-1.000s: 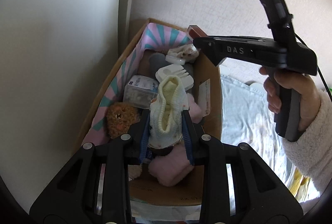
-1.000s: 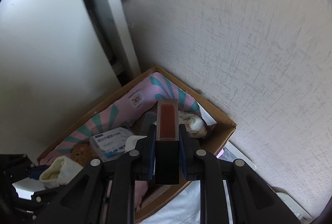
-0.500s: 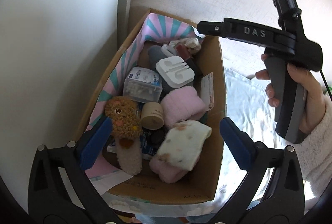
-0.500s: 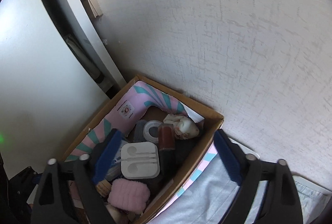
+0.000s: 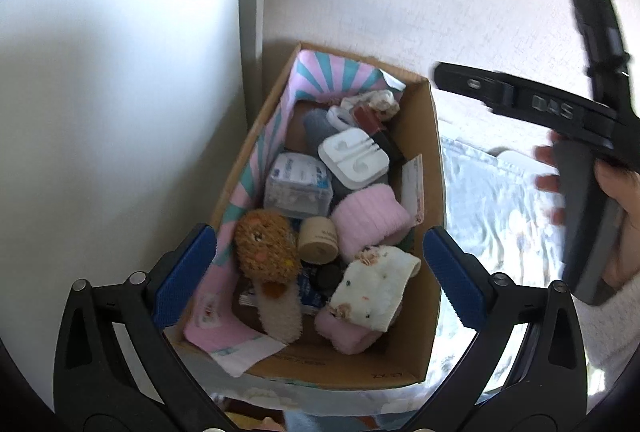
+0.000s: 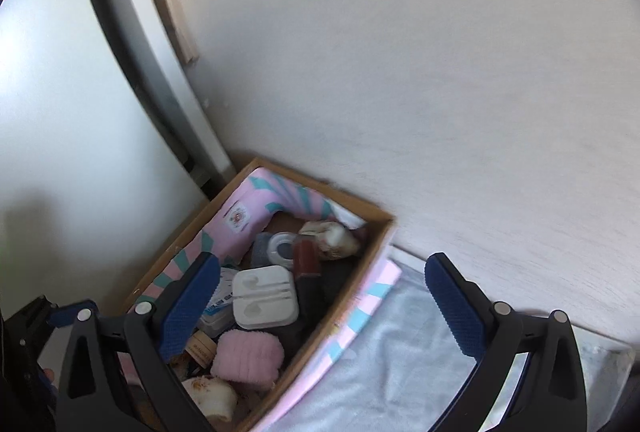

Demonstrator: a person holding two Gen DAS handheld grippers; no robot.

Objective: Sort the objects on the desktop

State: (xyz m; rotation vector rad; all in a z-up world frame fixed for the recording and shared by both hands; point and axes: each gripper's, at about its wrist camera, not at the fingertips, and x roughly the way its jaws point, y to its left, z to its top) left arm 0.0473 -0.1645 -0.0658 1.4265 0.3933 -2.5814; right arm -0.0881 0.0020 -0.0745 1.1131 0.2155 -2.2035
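Pastel jumble inside brown corrugated cardboard box [image 5: 430,159].
Pink cloth with teal sunburst stripes [image 5: 320,73]; cream sock, speckled [image 5: 374,286], by right blue pad; fuzzy brown plush [image 5: 266,248] by left.

The left tongs [image 5: 318,274] let go, and the cream spotted sock [image 5: 370,290] dropped into the cardboard box [image 5: 434,151] onto a pink one. The right tongs [image 6: 322,296] spread, jaws opening wider, leaving the dark red case [image 6: 306,258] inside too.
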